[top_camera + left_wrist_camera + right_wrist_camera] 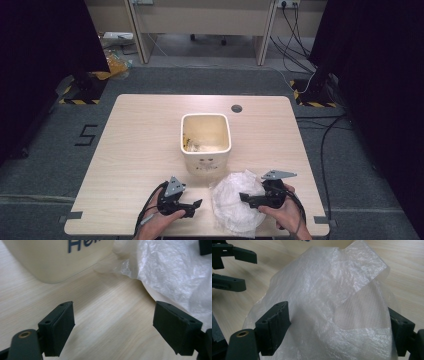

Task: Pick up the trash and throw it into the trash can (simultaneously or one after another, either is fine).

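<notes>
A crumpled translucent white plastic bag (234,201) lies on the wooden table (140,135) near its front edge, just in front of a cream bin (206,142) with blue lettering. My right gripper (244,200) is open at the bag's right side. In the right gripper view the bag (332,297) bulges up between the two wide-apart jaws of the right gripper (337,330). My left gripper (194,208) is open over bare wood, left of the bag. In the left gripper view, the left gripper (113,327) has nothing in it, with the bin (57,260) ahead and the bag (172,272) to the right.
The bin holds pale scraps at its bottom. A round cable hole (236,108) sits near the table's far edge. My left gripper (250,272) shows at the upper left of the right gripper view. Dark curtains and cables flank the table.
</notes>
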